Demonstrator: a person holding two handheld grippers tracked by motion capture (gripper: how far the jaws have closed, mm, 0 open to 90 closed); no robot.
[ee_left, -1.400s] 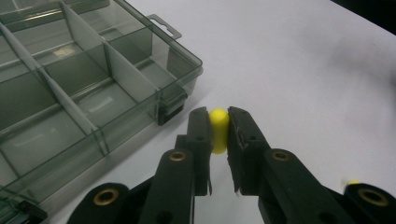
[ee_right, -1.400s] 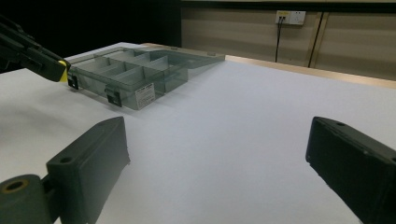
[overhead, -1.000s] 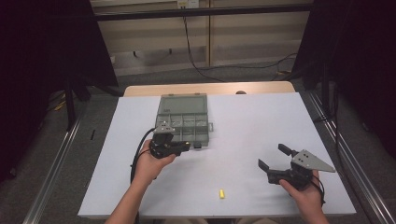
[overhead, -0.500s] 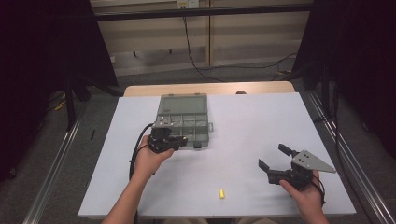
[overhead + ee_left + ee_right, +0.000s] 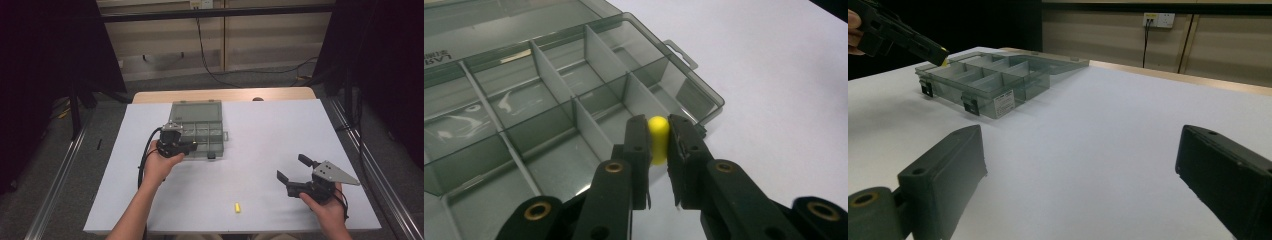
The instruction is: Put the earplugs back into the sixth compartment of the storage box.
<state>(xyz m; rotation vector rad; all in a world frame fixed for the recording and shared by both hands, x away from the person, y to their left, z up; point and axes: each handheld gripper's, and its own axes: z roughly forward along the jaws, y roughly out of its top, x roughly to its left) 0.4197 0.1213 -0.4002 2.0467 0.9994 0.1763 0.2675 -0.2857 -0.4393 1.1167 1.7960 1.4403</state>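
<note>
A clear grey compartment box (image 5: 197, 129) lies open on the white table, lid flat behind it. My left gripper (image 5: 192, 146) hovers over the box's near row, shut on a small yellow capsule (image 5: 658, 139) pinched between its pads above a front compartment (image 5: 634, 120). In the right gripper view that gripper (image 5: 940, 56) shows at the box's (image 5: 993, 80) left corner with the yellow tip visible. A second yellow capsule (image 5: 237, 207) lies on the table near the front edge. My right gripper (image 5: 296, 167) rests low at the front right, jaws wide open with nothing between them.
The white table (image 5: 260, 130) has bare room between the box and the right gripper. A black cable (image 5: 146, 157) trails from the left gripper. Dark frames and rails flank the table, and floor cables run behind it.
My left gripper has shifted a little toward the box's front row with the yellow capsule. The right gripper has stayed put.
</note>
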